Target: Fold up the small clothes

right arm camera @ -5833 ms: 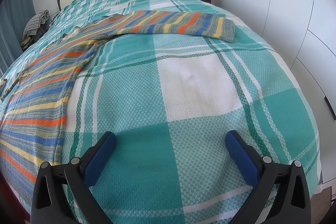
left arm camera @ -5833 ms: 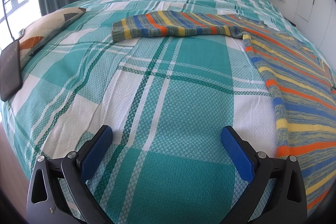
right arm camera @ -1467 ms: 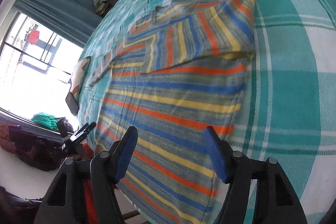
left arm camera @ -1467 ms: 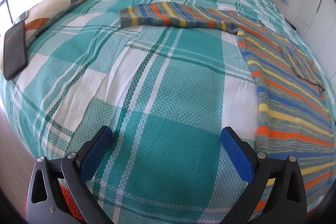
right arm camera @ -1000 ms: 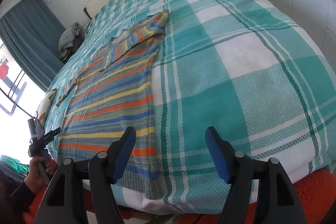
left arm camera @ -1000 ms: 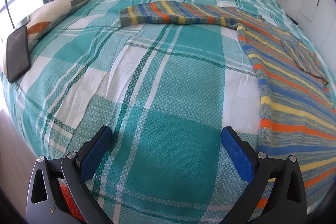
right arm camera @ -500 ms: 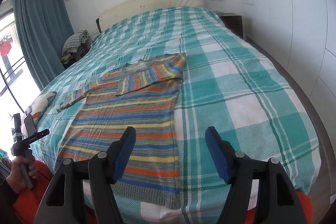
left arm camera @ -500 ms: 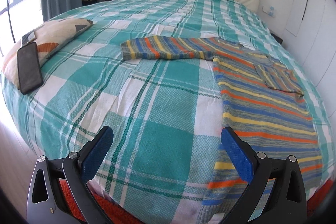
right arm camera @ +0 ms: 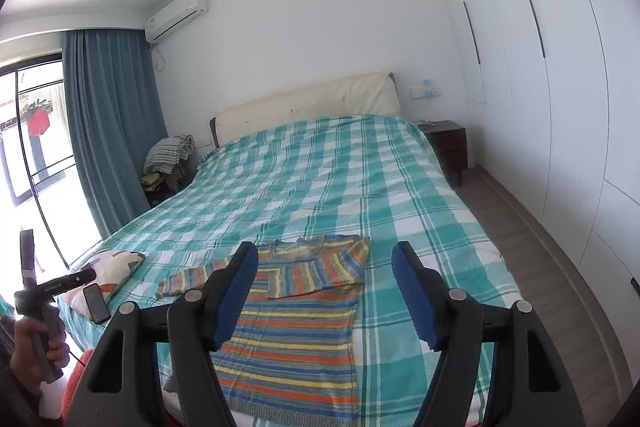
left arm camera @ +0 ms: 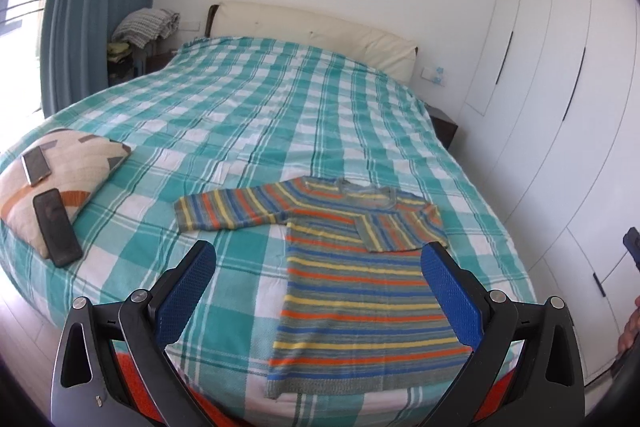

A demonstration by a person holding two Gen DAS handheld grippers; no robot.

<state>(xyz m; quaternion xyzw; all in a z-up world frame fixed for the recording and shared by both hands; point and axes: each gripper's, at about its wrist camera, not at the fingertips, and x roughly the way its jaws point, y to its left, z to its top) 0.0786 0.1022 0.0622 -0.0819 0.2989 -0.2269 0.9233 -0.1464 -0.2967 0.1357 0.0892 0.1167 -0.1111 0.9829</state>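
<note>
White wardrobe (right arm camera: 560, 107), teal curtain (right arm camera: 112, 131), bed (right arm camera: 320, 179)

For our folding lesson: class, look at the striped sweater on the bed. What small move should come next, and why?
Probably bring the left gripper down to the outstretched left sleeve and fold it across the sweater: the right sleeve already lies folded over the chest, and both grippers are open and empty.

A small knitted sweater (left arm camera: 360, 291) with blue, yellow, orange and grey stripes lies flat near the foot of the bed (left arm camera: 280, 115). One sleeve is folded across its chest. The other sleeve lies stretched out sideways on the checked cover.
</note>
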